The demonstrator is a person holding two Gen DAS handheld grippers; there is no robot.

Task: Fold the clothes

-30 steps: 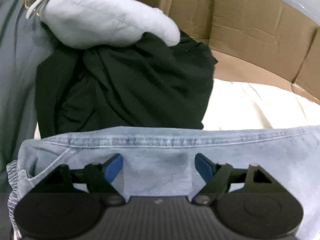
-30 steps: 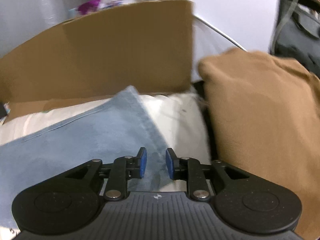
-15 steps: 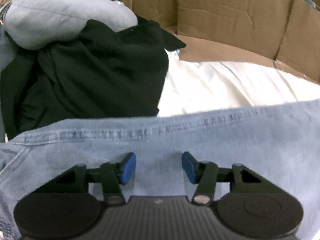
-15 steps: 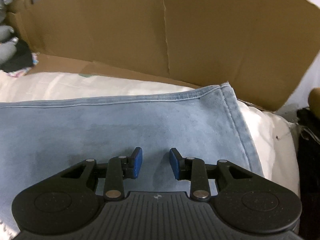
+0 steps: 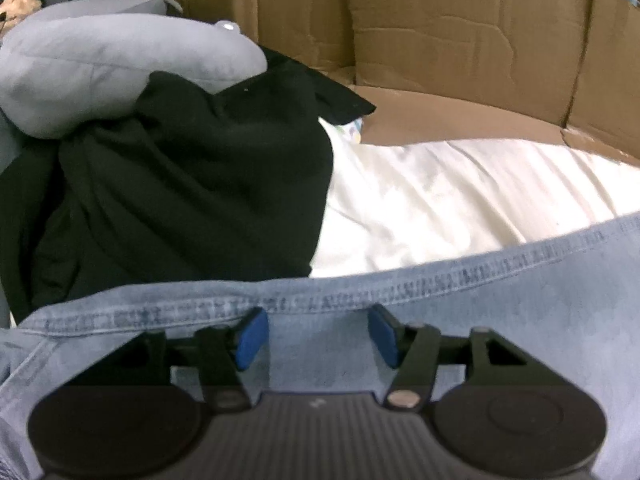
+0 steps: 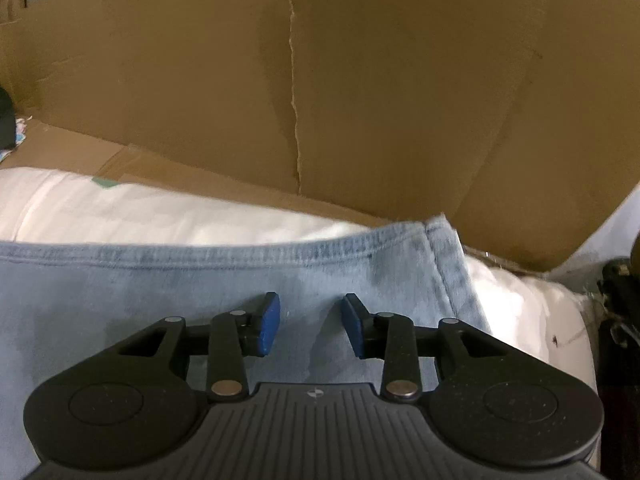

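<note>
Denim is the story right now: pale blue jeans are spread flat across a white padded surface, stitched seam running along the far edge in both wrist views, presumably smoothed out so a clean fold can start. Far left, a heap of black clothing sits bunched up with a grey padded garment draped on top, touching the denim's left end; it looks like the pile waiting its turn, parked out of the folding area. Next along, the left hand-held gripper hovers low over the jeans near that seam, blue pads spread wide with cloth showing between them, released and holding nothing; whether the pads touch the fabric I cannot tell. Brown cardboard stands as a wall along the far side, fencing in the work area. Moving right, the right hand-held gripper is also unclenched and empty, pads apart over the denim just near of the seam, with the hemmed corner just to its right. Both tools sit along the same edge, well apart, which reads as a set-up for pinching that edge at two places and carrying it over evenly.
</note>
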